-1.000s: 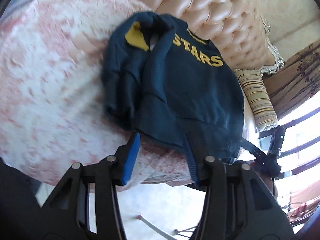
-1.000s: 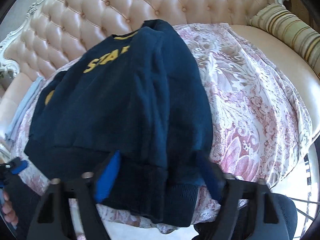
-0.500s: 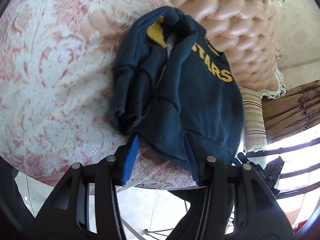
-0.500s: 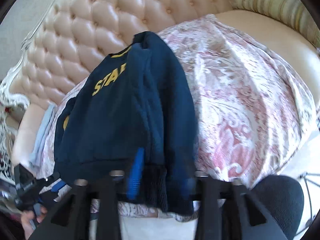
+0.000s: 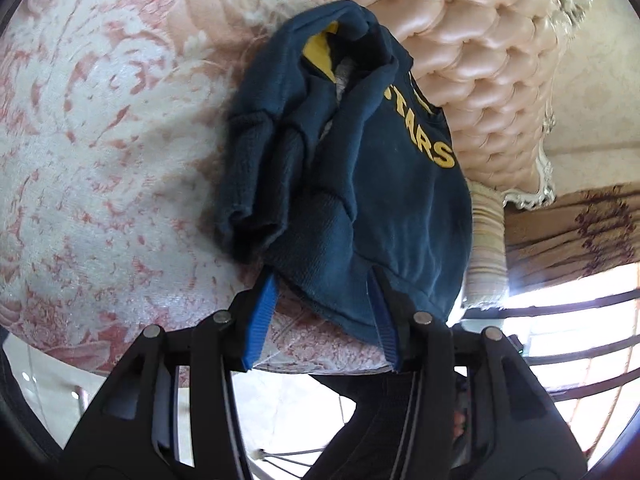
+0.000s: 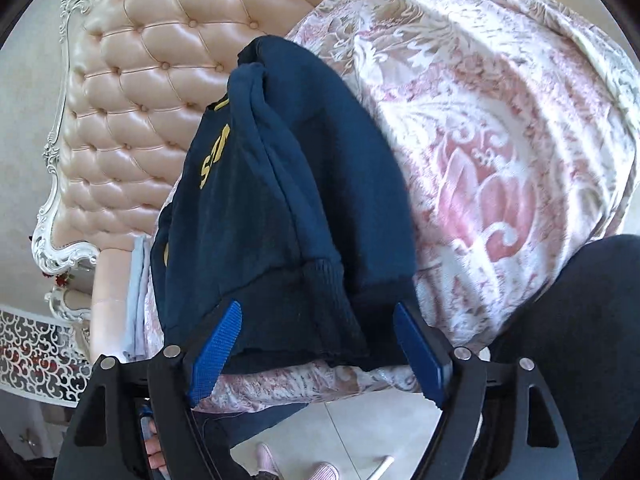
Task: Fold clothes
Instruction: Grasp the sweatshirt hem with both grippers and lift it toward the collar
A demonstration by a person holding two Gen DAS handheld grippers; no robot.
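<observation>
A navy sweatshirt (image 5: 392,208) with yellow STARS lettering lies on the bed, its sleeves folded in over the body and its ribbed hem at the near edge. My left gripper (image 5: 322,276) is open, with the left corner of the hem lying between its blue pads (image 5: 260,320). In the right wrist view the same sweatshirt (image 6: 288,200) stretches away towards the headboard. My right gripper (image 6: 318,306) is wide open around the right part of the hem, and both pads (image 6: 216,344) stand apart from the cloth's sides.
The pink floral bedcover (image 5: 100,160) (image 6: 500,140) spreads around the sweatshirt. A tufted peach headboard (image 5: 480,60) (image 6: 132,100) rises behind it. A striped bolster (image 5: 486,248) lies beside it. A person's dark trouser leg (image 6: 580,340) and pink slippers (image 6: 320,470) are at the bed's edge.
Both grippers have come closer to the hem and tilted. The right jaws narrowed half a second ago and stand wide apart again now. The left jaws kept about the same gap.
</observation>
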